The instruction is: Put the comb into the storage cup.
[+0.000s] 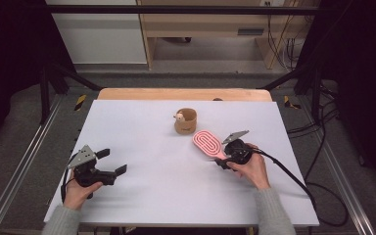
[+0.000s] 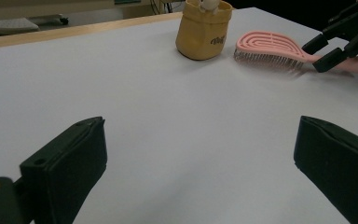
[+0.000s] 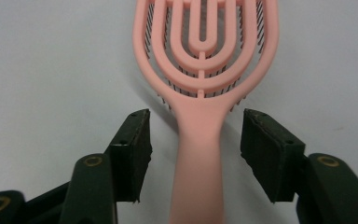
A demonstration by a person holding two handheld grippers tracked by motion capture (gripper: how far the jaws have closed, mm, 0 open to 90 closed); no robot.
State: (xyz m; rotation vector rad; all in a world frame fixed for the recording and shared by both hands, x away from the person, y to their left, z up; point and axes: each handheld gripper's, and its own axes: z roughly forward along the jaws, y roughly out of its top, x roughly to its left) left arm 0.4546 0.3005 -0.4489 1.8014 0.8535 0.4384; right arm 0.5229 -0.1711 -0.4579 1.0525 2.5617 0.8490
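A pink vented hairbrush point(image 1: 208, 143) point(image 3: 205, 60) lies bristles down on the white table point(image 1: 152, 142), right of centre, with its handle pointing toward the person. My right gripper point(image 1: 223, 160) point(image 3: 196, 135) straddles that handle. Its pads point(image 3: 135, 140) stand a little off the handle on both sides, so the jaws are open around it. Farther left, near the front edge, my left gripper point(image 1: 112, 161) point(image 2: 200, 130) is held open over bare table with nothing between its fingers. In the left gripper view the brush point(image 2: 270, 46) and the right gripper point(image 2: 328, 51) show at the far right.
A small tan fabric pouch point(image 1: 185, 121) point(image 2: 204, 33) with a little toy figure in it stands upright just behind the brush's head. A wooden strip point(image 1: 183, 94) runs along the table's far edge. The right gripper's cable point(image 1: 293, 176) trails off the right side.
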